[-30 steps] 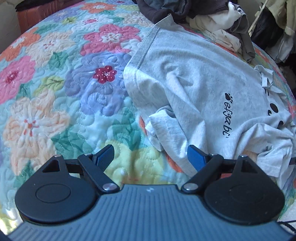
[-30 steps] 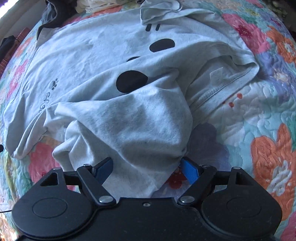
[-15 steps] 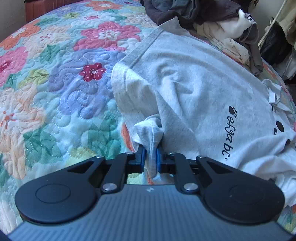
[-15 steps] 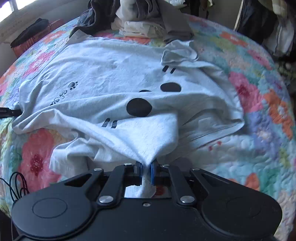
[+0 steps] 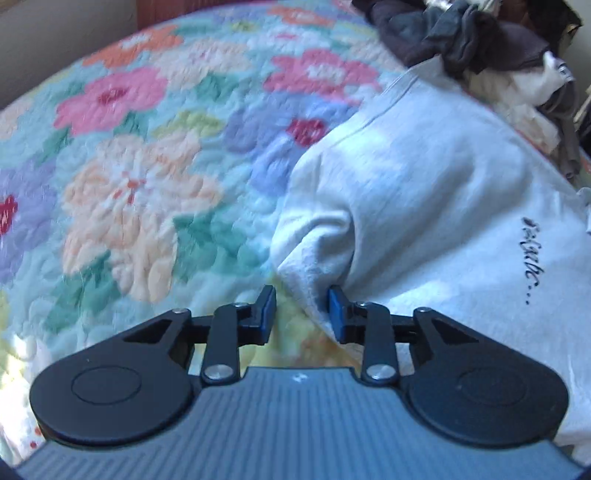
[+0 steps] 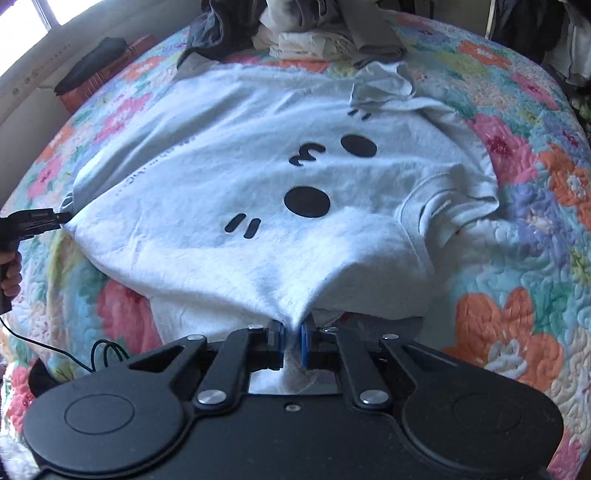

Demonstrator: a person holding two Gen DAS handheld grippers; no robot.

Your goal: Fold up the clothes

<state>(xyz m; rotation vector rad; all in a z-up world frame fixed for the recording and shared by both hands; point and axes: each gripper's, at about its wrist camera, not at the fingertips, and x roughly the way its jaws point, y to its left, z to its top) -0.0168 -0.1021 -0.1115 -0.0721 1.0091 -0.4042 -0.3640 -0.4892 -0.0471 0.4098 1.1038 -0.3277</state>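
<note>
— Where is the grey T-shirt (image 6: 280, 206) lying?

— It is lying spread face up across the middle of the floral quilt (image 5: 140, 177), its printed black dots and dashes showing; its far hem is reaching toward the pile of clothes (image 6: 314, 29) at the far edge of the bed.

— What is the right gripper (image 6: 292, 343) doing?

— It is clenching a bunch of the shirt's near edge between its blue pads; the cloth is rising in a taut peak to the jaws.

— And the left gripper (image 5: 302, 314)?

— Its jaws are standing apart at the shirt's left corner; a fold of grey cloth is touching the right pad (image 5: 338, 314) while the left pad (image 5: 266, 314) is sitting over bare quilt; nothing is being pinched.
</note>
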